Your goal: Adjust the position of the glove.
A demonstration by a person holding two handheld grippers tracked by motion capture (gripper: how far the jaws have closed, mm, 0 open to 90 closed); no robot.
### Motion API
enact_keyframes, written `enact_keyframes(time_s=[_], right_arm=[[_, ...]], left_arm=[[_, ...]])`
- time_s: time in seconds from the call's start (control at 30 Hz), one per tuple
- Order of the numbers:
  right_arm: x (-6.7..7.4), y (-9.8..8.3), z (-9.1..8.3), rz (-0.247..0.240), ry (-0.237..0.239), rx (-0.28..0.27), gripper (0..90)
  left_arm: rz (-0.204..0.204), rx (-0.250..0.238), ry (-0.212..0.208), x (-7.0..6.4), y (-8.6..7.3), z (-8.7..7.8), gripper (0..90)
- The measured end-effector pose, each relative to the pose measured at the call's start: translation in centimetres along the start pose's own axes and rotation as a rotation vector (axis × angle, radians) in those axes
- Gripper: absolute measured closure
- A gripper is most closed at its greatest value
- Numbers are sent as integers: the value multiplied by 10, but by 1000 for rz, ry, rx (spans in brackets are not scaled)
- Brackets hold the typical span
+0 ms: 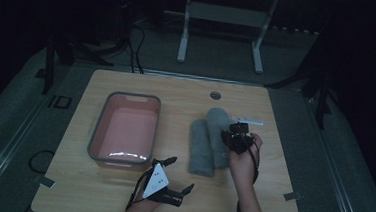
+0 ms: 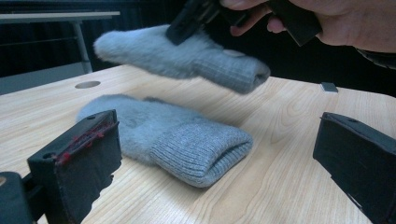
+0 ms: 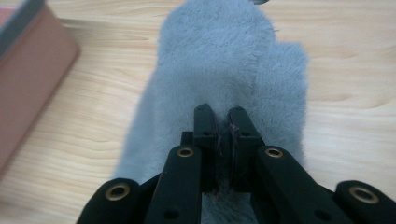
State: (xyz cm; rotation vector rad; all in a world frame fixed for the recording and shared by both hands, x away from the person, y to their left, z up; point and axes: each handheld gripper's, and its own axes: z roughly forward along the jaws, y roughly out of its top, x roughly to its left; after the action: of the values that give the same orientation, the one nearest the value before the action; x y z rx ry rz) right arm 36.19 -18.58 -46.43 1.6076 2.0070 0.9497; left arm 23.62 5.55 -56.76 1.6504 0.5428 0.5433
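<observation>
R gripper (image 3: 223, 122): jaws pressed together on a pinch of fuzzy pile of the lifted grey mitten (image 3: 219, 60), gripped approx mid-body. In the left gripper view that mitten hangs clear of the table w/ its ribbed cuff drooping, so I'd judge it light, soft, floppy. A pinch of fabric holds it, but pile is thin and could slip; a deeper bite nearer the cuff looks safer.

L gripper (image 1: 171, 174): jaws spread wide, holding nothing, low near the table's front edge, facing the second mitten (image 2: 163, 137), which lies flat on the wooden table (image 1: 120, 191), cuff toward it. Cuff rib is the thickest, firmest spot to grab.

Pink tub (image 1: 124, 127) sits left of both mittens, well apart. Nothing stands btwn; path looks open.
</observation>
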Motion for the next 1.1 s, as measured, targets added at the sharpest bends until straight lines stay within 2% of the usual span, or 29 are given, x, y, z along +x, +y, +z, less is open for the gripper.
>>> enact_keyframes(time_s=[0.07, 0.17, 0.33, 0.47, 0.53, 0.67, 0.7, 0.73, 0.77, 0.8, 0.83, 0.87, 0.9, 0.93, 0.97, 1.0, 1.03, 1.07, 1.1], right_arm=[[13, -2, 6, 23, 17, 14, 842], [23, -5, 13, 26, 27, 37, 842], [32, -7, 23, 48, 44, 52, 841], [34, -9, 31, 56, 42, 62, 839], [33, -12, 40, 79, 48, 81, 838], [33, -15, 43, 90, 51, 78, 827], [34, -15, 43, 82, 70, 74, 762], [34, -15, 43, 82, 70, 74, 762], [34, -12, 38, 81, 106, 72, 687], [34, -12, 38, 81, 106, 72, 687], [34, -10, 35, 66, 130, 71, 649], [31, -5, 25, 56, 167, 60, 615], [29, -3, 20, 56, 193, 54, 599], [29, -3, 20, 56, 193, 54, 599], [28, -1, 16, 54, 222, 53, 597], [27, 0, 7, 4, 240, 36, 569], [26, -1, 2, 1, 273, 33, 561], [26, -1, 2, 1, 273, 33, 561], [25, -2, 0, -21, 296, 31, 549]], left_arm=[[0, 0, -1, 0, 0, 0, 12], [0, -2, -3, 0, 0, 0, 12], [0, -3, -3, 0, 0, 0, 12], [-1, -2, -3, 0, 0, 0, 12], [-3, -2, -3, 0, 0, 0, 12], [-4, -2, -2, 0, 0, 0, 12], [-3, -3, -3, 0, 0, 0, 12], [-5, -4, -3, 0, 0, 0, 12], [-4, -3, -3, 0, 0, 0, 12], [-4, -3, -3, 0, 0, 0, 12], [-4, -3, -3, 0, 0, 0, 12], [-3, -4, -4, 0, 0, 0, 12], [-3, -3, -4, 0, 0, 0, 12], [-2, -2, -4, 0, 0, 0, 12], [-2, -2, -4, 0, 0, 0, 12], [-4, -2, -4, 0, 0, 0, 12], [-5, -2, -4, 0, 0, 0, 12], [-5, -2, -4, 0, 0, 0, 12], [-4, -2, -3, 0, 0, 0, 12]])
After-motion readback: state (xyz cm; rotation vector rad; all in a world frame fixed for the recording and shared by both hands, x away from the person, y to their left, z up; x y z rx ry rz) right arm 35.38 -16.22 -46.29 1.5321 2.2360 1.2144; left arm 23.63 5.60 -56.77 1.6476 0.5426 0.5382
